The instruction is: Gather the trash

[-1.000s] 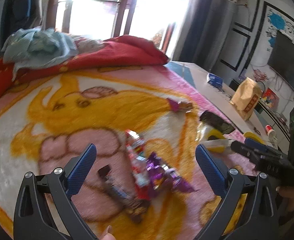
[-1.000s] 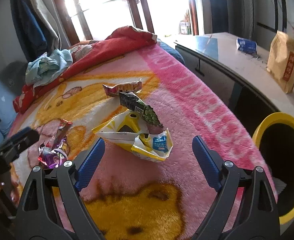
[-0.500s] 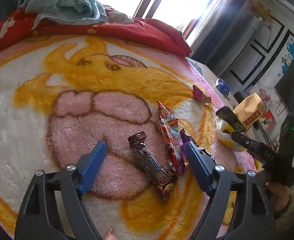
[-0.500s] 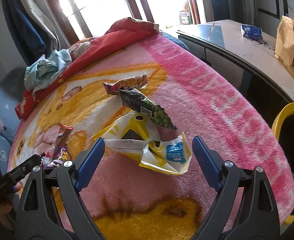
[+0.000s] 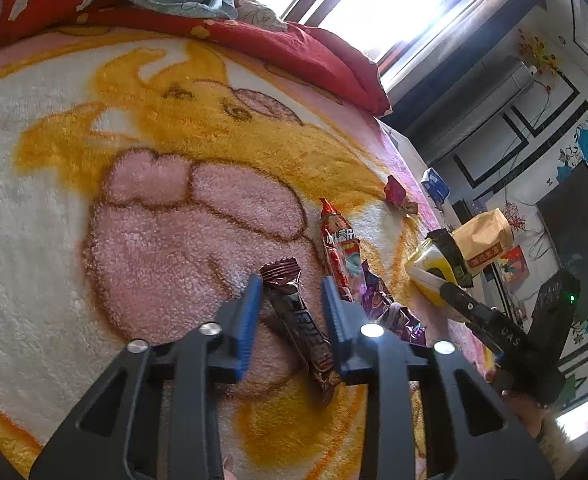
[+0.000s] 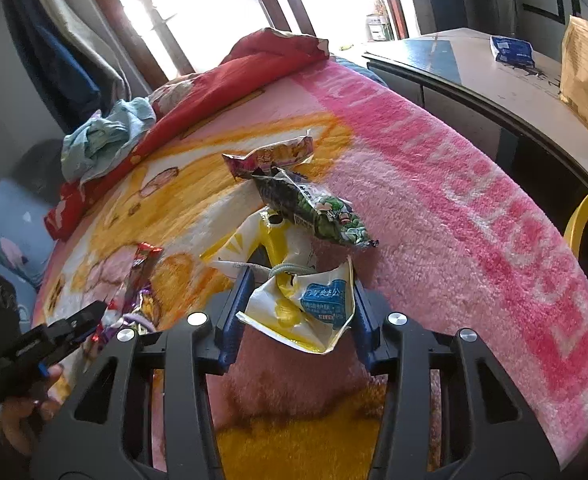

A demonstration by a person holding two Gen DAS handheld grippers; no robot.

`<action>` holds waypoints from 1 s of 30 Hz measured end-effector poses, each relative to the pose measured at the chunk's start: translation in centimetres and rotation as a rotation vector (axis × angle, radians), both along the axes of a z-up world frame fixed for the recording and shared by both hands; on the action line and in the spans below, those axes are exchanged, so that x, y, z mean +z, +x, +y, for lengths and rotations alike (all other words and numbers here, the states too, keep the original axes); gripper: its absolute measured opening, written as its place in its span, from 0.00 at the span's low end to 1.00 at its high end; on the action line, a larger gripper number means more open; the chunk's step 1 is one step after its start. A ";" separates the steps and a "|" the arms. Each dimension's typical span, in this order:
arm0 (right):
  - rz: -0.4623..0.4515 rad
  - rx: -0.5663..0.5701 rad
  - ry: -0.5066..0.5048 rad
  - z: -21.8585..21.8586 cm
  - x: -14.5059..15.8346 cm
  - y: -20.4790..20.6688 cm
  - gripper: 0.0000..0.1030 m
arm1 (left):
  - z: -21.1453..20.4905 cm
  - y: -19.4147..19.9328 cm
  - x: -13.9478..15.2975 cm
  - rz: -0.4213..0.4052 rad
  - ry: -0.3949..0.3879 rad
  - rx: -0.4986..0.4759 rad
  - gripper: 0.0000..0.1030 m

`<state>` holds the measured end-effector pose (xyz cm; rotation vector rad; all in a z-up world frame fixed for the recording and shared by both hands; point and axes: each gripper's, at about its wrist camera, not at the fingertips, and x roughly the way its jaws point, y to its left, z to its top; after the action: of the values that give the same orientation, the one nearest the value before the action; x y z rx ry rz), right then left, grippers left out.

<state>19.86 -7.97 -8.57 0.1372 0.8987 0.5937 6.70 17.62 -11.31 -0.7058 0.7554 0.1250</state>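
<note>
Crinkly foil risk: left gripper (image 5: pixel 292 312) jaws closing around brown wrapper (image 5: pixel 300 322) lying on blanket (image 5: pixel 134 240), pads not yet gripping; it may slide out. Right gripper (image 6: pixel 298 304) closing on yellow packet (image 6: pixel 306 304), whose edges could fold and drag green wrapper (image 6: pixel 314 210).

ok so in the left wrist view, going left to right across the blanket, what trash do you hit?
dark brown bar wrapper between the closing left gripper jaws → red snack wrapper → small crumpled red wrapper → yellow and white packet
</note>
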 end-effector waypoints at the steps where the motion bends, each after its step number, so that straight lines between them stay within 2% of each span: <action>1: -0.001 0.004 0.002 -0.1 0.0 -0.2 0.36 | 0.0 0.0 0.0 0.001 -0.004 0.000 0.20; 14: -0.013 0.044 0.013 -1.4 0.8 -3.8 0.35 | -0.9 0.2 2.4 -0.057 0.057 -0.047 0.18; 24: -0.050 0.052 0.018 -2.5 2.1 -5.3 0.35 | -2.6 0.3 5.6 -0.132 0.096 -0.101 0.18; 30: -0.066 0.034 0.017 -3.4 2.6 -5.5 0.35 | -4.1 1.1 6.4 -0.155 0.101 -0.143 0.18</action>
<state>14.38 -11.39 -5.94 0.1175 0.8340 0.6344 7.82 13.57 -4.87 -0.5567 0.6437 -0.0210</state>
